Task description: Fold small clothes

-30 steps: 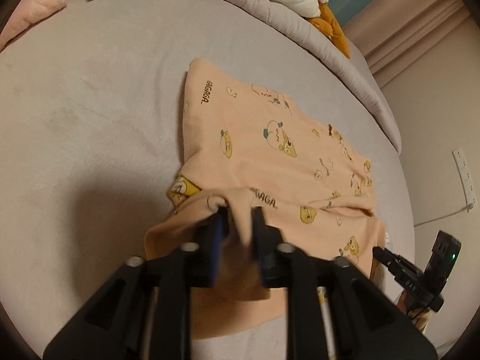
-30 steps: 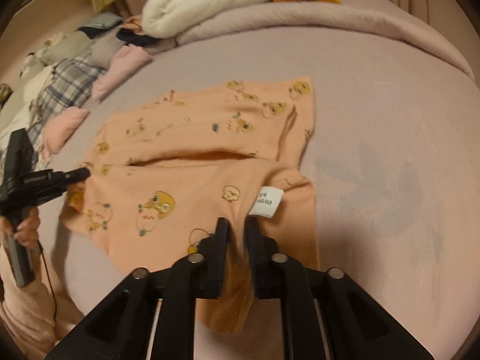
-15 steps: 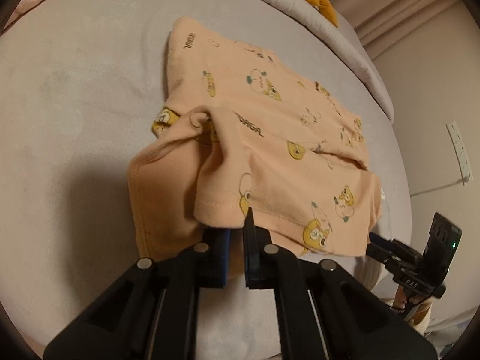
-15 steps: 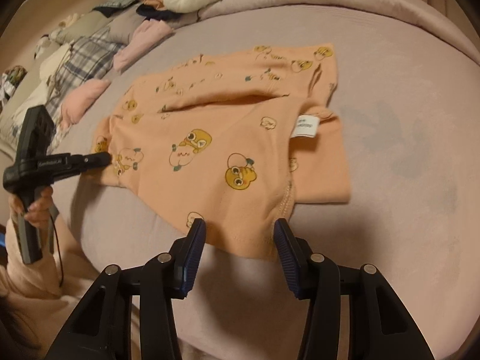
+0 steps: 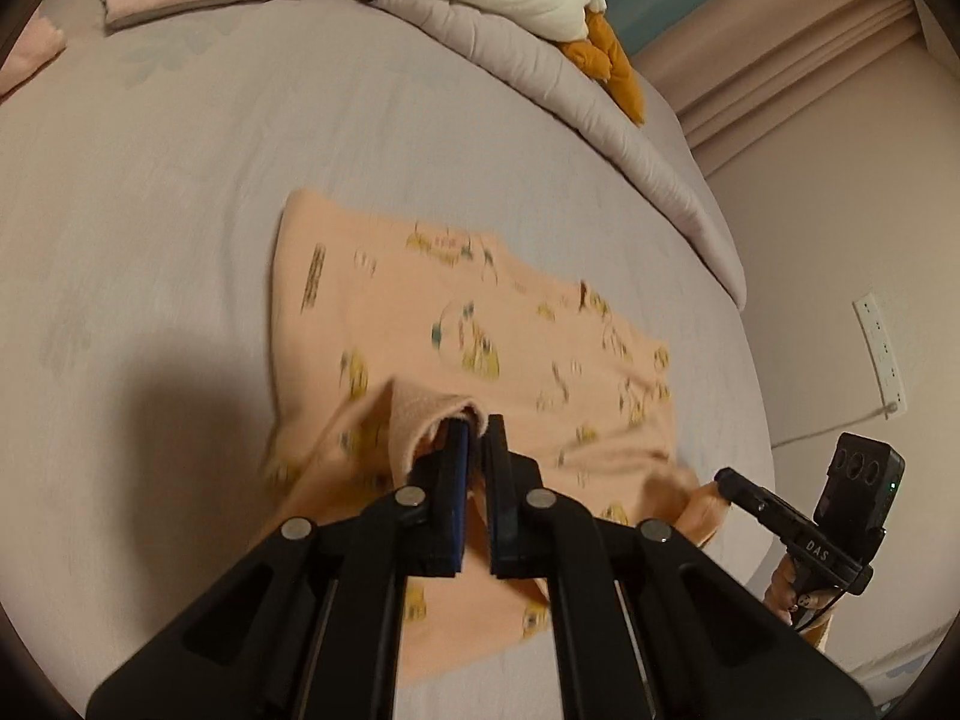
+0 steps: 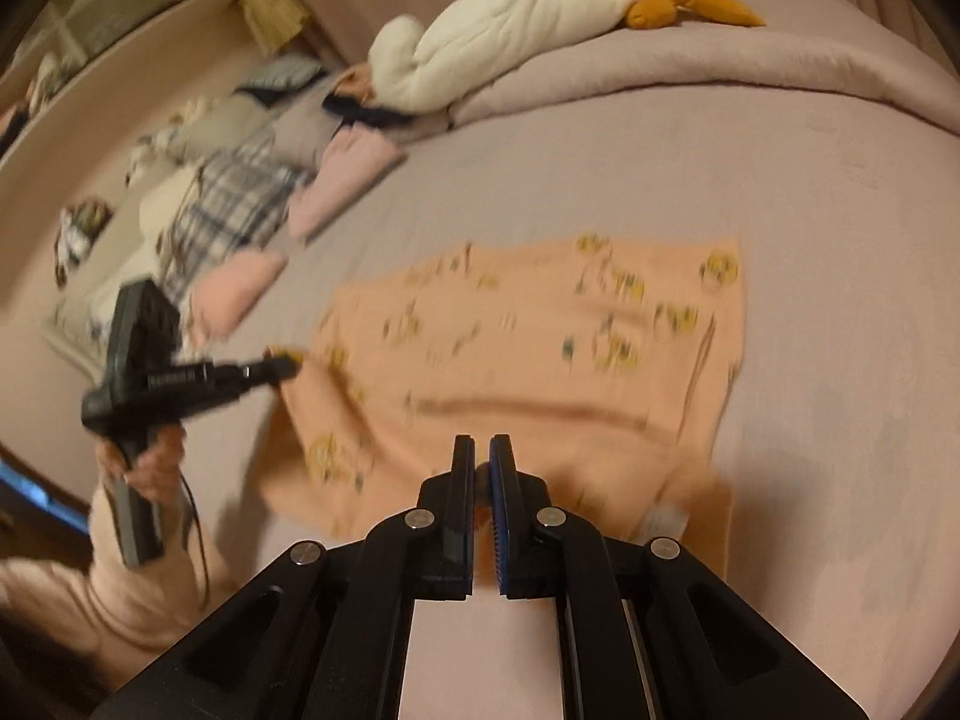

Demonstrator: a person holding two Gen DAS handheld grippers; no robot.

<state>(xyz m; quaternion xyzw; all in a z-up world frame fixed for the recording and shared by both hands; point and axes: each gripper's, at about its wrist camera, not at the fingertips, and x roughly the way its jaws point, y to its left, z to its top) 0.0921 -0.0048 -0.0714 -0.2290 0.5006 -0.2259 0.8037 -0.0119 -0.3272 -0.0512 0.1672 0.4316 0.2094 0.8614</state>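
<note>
A small peach garment point(image 5: 480, 324) printed with yellow cartoon figures lies partly folded on the grey-lilac bed; it also shows in the right wrist view point(image 6: 540, 354). My left gripper point(image 5: 477, 420) is shut on a raised fold of its near edge. My right gripper point(image 6: 481, 441) is shut with peach cloth pinched between the jaws at the garment's near edge. Each gripper shows in the other's view, at the garment's corners: the right one point(image 5: 729, 476) and the left one point(image 6: 282, 367). Both views are motion-blurred.
A rolled grey duvet point(image 5: 540, 54) with a white and orange plush toy point(image 6: 528, 18) lies along the far side. Piles of folded pink and plaid clothes point(image 6: 240, 204) sit at the bed's left. A wall socket point(image 5: 879, 342) is on the right.
The right gripper, open half a second ago, has shut on the garment's near edge. The left gripper keeps its hold and has shifted, and the garment now lies flatter and farther out.
</note>
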